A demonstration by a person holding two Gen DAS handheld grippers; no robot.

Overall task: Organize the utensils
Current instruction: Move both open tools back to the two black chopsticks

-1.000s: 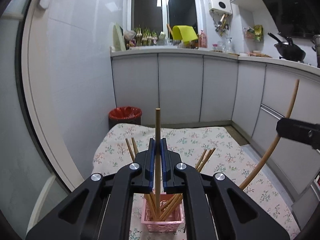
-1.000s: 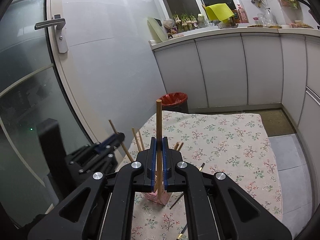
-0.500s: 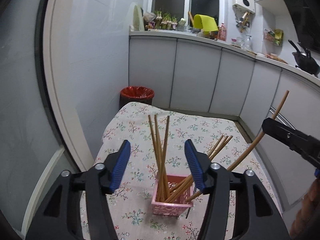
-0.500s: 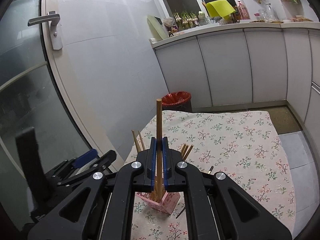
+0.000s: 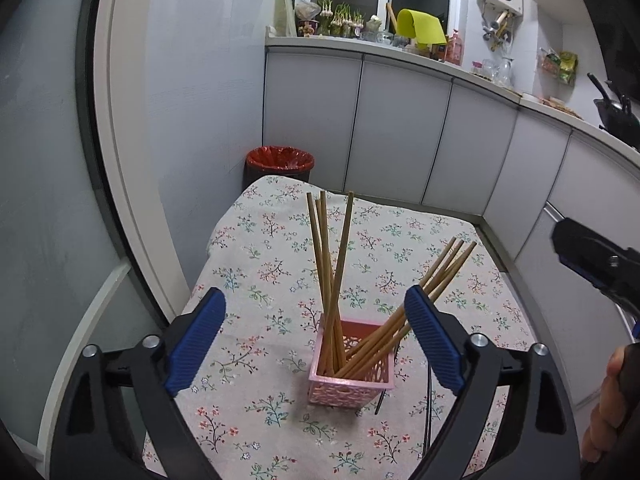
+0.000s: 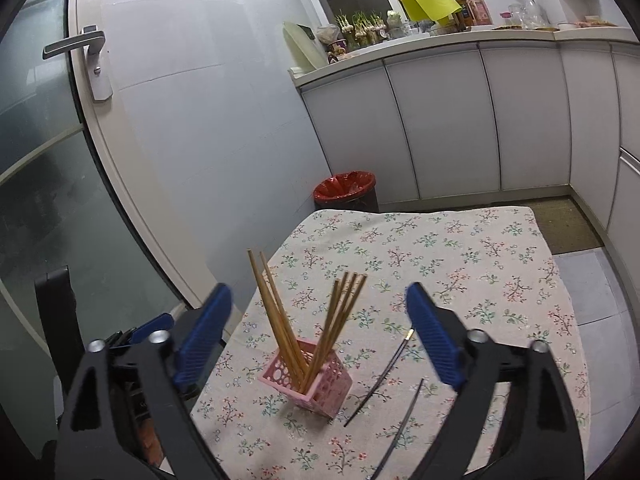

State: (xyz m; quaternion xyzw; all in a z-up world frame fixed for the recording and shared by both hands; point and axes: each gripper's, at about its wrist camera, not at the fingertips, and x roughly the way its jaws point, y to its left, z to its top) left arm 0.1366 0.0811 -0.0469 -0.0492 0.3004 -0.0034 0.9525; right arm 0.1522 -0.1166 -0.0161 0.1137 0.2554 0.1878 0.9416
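My left claw (image 5: 314, 338) gapes wide, empty; so does my right claw (image 6: 318, 338). Between each pair of ribbed blue pads sits the pink perforated basket (image 6: 307, 385), wooden chopsticks (image 5: 334, 276) fanned inside. Two thin black chopsticks (image 6: 378, 384) lie on floral cloth (image 6: 460, 264) under my right claw's right finger.

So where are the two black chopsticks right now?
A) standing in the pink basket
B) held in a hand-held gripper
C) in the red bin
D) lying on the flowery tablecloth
D: the black chopsticks lie flat on the tablecloth beside the pink basket, which holds only wooden chopsticks.
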